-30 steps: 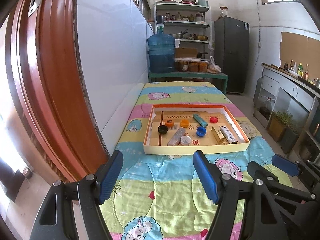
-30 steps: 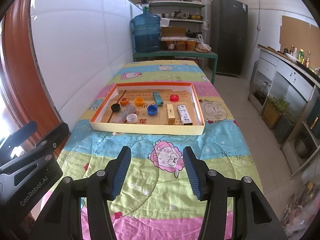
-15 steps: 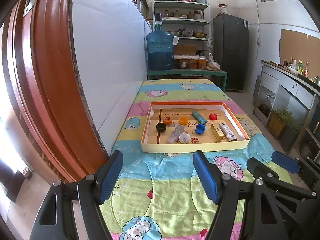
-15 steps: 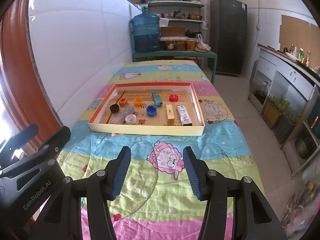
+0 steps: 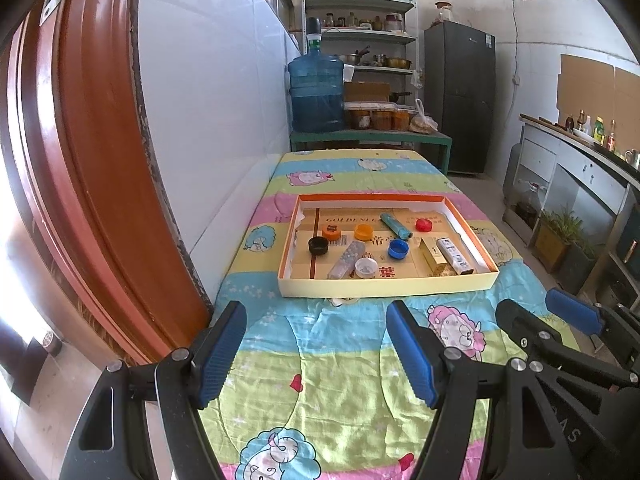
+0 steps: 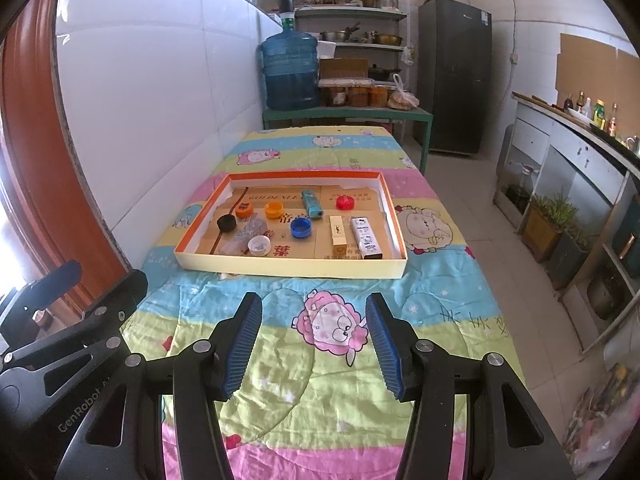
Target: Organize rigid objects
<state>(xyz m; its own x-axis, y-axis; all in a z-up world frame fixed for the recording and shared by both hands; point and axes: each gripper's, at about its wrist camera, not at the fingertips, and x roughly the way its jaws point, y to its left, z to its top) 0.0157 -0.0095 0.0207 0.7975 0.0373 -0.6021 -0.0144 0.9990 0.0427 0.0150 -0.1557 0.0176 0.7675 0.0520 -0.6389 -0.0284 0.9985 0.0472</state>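
A shallow cardboard tray (image 5: 384, 285) (image 6: 288, 266) lies mid-table on a cartoon quilt. It holds bottle caps: black (image 5: 318, 245), two orange (image 5: 363, 232), blue (image 5: 398, 249) (image 6: 301, 227), red (image 5: 424, 224) (image 6: 345, 202), white (image 5: 366, 267). A teal tube (image 5: 396, 225), a clear packet (image 5: 346, 259), a gold box (image 5: 433, 255) (image 6: 338, 235) and a white box (image 5: 454, 256) (image 6: 365, 237) lie there too. My left gripper (image 5: 316, 354) and right gripper (image 6: 314, 344) are open and empty, well short of the tray.
A white tiled wall (image 6: 160, 92) and a red door frame (image 5: 92, 152) run along the left. A water jug (image 5: 317, 95) and shelves (image 5: 360, 40) stand beyond the table. Cabinets (image 6: 580, 168) and potted plants (image 6: 548, 220) line the right across the floor aisle.
Both grippers have drawn back slightly from the tray, which looks a little smaller and farther. Both stay open; nothing in the tray has moved.
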